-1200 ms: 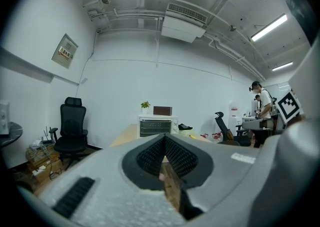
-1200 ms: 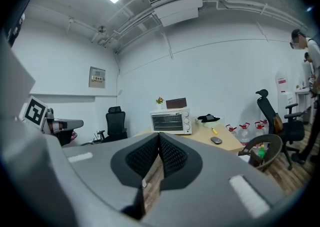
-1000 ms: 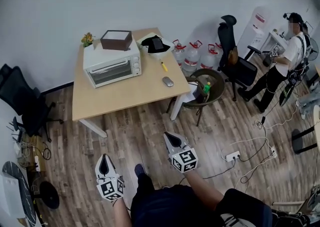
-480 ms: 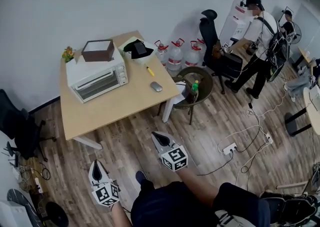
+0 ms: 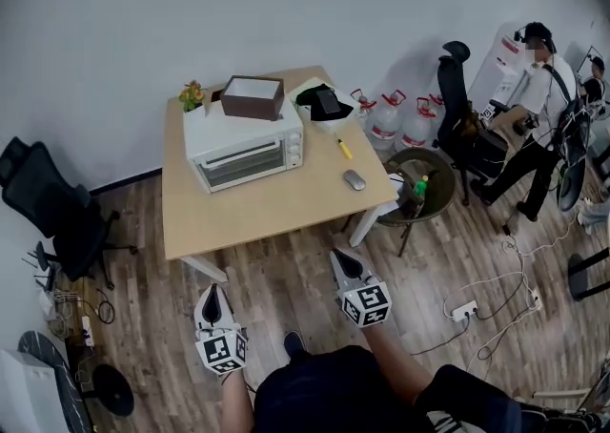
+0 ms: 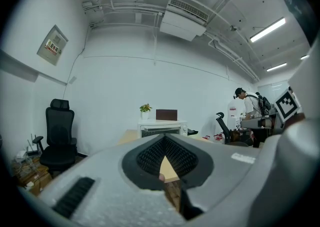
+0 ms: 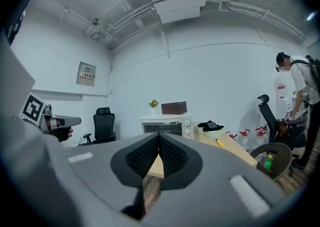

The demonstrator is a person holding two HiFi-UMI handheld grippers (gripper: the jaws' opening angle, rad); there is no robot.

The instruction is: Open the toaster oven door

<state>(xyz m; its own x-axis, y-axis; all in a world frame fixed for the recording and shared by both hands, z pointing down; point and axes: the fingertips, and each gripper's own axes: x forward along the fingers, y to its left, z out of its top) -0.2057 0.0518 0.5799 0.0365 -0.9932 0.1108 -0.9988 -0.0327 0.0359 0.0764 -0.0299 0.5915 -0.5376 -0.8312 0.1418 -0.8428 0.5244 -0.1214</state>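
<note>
While the toaster oven [image 5: 246, 147] stands at the back of the wooden surface [image 5: 272, 212], close to the wall, its glass door lies flat against its front, facing the person. A brown box [image 5: 253, 97] rests on top of the oven, and a small potted plant [image 5: 193, 95] stands just behind its left corner. To the oven's right on the surface lie a dark bundle [image 5: 322, 100], a yellow tool [image 5: 341, 148] and a grey mouse [image 5: 355, 179].

Both grippers hang over the wooden floor [image 5: 286, 278], well short of the surface and apart from the oven. The left gripper [image 5: 212, 292] has its jaws pressed together with nothing between them, and so does the right gripper [image 5: 339, 257]; each points toward the oven.

A black office chair [image 5: 48, 202] stands left of the surface. Water jugs [image 5: 386, 121] line the wall to its right, and another person [image 5: 538, 97] stands at the far right.
</note>
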